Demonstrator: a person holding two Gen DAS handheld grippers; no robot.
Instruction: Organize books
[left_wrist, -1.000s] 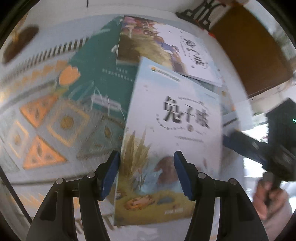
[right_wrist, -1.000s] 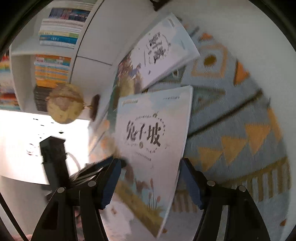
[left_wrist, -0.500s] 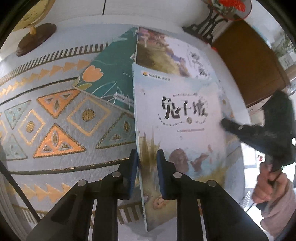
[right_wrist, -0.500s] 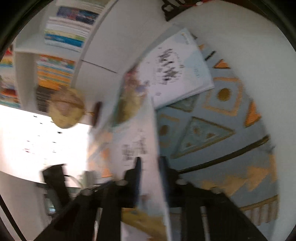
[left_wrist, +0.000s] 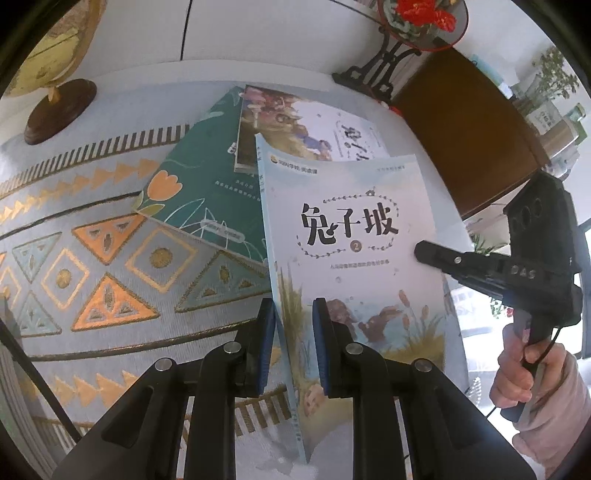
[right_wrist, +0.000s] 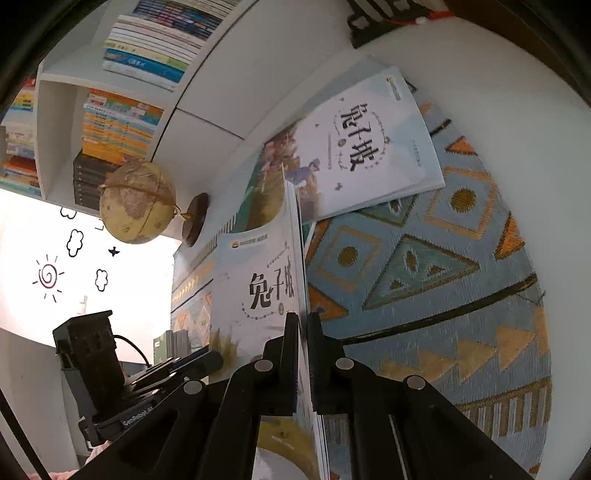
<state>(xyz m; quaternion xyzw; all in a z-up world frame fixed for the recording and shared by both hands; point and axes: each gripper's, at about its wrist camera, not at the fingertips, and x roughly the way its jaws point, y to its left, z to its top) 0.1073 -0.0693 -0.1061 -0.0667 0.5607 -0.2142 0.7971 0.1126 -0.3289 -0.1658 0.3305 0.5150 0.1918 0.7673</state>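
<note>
Clamping now on opposite edges of the pale blue paperback with rabbits on its cover (left_wrist: 354, 258): left gripper (left_wrist: 293, 347) at the spine edge, right gripper (right_wrist: 302, 354) at the far edge, both jaws just closed from wide. Tilted clear of the patterned blue-and-orange table runner (left_wrist: 110, 266) (one side raised), overlapping the dark green tulip book (left_wrist: 199, 192). Lift under way, presumably towards stacking.

I count three loose books: one pale-blue book (left_wrist: 354, 236) at centre frame in the left wrist view, one green book (left_wrist: 199, 184) upper left of it, and one white-covered book (right_wrist: 369, 144) at upper centre in the right wrist view. I see one globe (right_wrist: 136, 203) at left, one patterned cloth (left_wrist: 92, 266), and two grippers (left_wrist: 293, 347) (right_wrist: 303, 354).
</note>
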